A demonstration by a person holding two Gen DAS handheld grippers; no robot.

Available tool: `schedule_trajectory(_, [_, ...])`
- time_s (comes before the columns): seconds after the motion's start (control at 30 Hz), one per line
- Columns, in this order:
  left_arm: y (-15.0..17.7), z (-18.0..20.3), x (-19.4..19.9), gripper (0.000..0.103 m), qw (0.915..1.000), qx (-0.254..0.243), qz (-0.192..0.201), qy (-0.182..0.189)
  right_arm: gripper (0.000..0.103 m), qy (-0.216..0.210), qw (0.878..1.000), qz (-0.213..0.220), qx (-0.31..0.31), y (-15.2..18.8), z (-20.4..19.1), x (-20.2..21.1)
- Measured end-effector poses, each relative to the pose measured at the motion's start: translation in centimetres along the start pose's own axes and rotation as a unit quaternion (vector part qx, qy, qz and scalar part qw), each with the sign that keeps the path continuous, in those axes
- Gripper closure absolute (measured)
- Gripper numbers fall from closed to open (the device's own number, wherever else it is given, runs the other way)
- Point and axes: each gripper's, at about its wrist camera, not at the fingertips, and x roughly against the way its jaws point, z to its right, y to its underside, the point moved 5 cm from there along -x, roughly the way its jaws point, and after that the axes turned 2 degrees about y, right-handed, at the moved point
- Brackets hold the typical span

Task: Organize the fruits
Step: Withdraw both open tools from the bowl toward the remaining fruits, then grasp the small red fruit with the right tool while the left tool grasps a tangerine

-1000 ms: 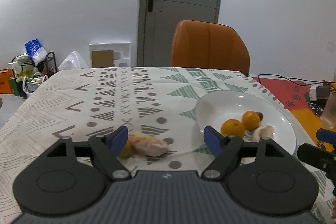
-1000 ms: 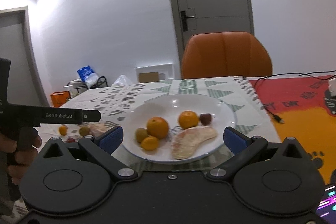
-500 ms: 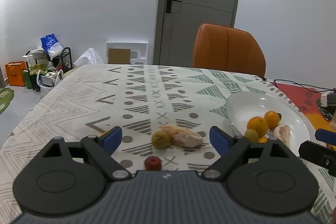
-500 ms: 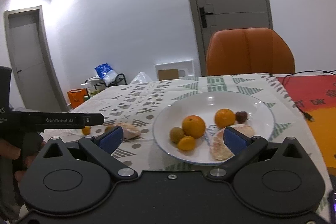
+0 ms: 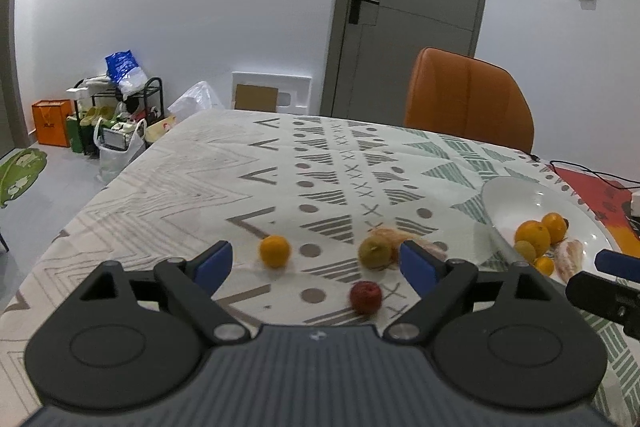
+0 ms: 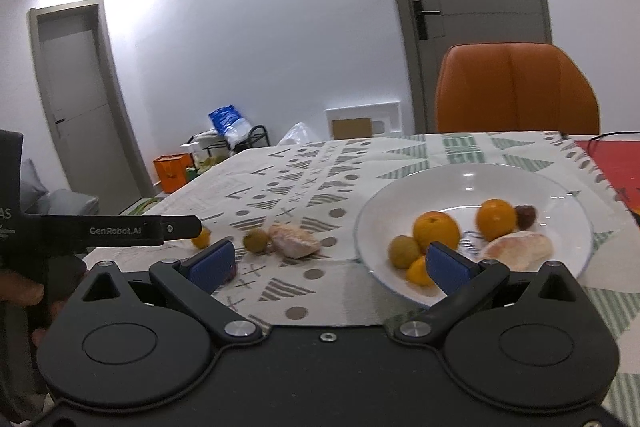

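Note:
A white plate point(image 6: 560, 183) holds two oranges point(image 6: 436, 230), a green fruit, a small orange fruit, a dark red fruit and a peeled pomelo piece point(image 6: 518, 250); it also shows in the left wrist view point(image 5: 508, 199). On the patterned tablecloth lie a small orange point(image 5: 274, 251), a green fruit point(image 5: 375, 254), a peeled pomelo piece point(image 6: 294, 241) and a small red fruit point(image 5: 365, 297). My left gripper point(image 5: 316, 263) is open and empty above these loose fruits. My right gripper point(image 6: 328, 261) is open and empty, just left of the plate.
An orange chair point(image 5: 468, 99) stands at the table's far side. A red-orange mat with cables point(image 5: 600, 187) lies right of the plate. Bags and a rack point(image 5: 108, 115) sit on the floor beyond the table's left edge.
Both grippers have drawn back and swung left. The small orange and the red fruit have come into the left wrist view. The plate has shifted right in both views.

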Motion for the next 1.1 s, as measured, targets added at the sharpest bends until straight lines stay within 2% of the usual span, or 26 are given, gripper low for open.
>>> schedule_trajectory(0.3, [0.4, -2.9, 0.5, 0.014, 0.9997, 0.021, -0.002, -0.016, 0.004, -0.034, 0.999, -0.016, 0.003, 0.2, -2.5, -1.6])
schedule_trajectory(0.67, [0.5, -4.7, 0.6, 0.017, 0.9994, 0.029, -0.001, -0.021, 0.025, -0.055, 0.997, -0.043, 0.013, 0.5, -4.7, -4.0])
schedule_trajectory(1.1, [0.5, -5.4, -0.6, 0.030, 0.9994, 0.028, -0.013, -0.013, 0.048, -0.083, 0.993, -0.084, 0.018, 1.2, -7.0, -7.5])
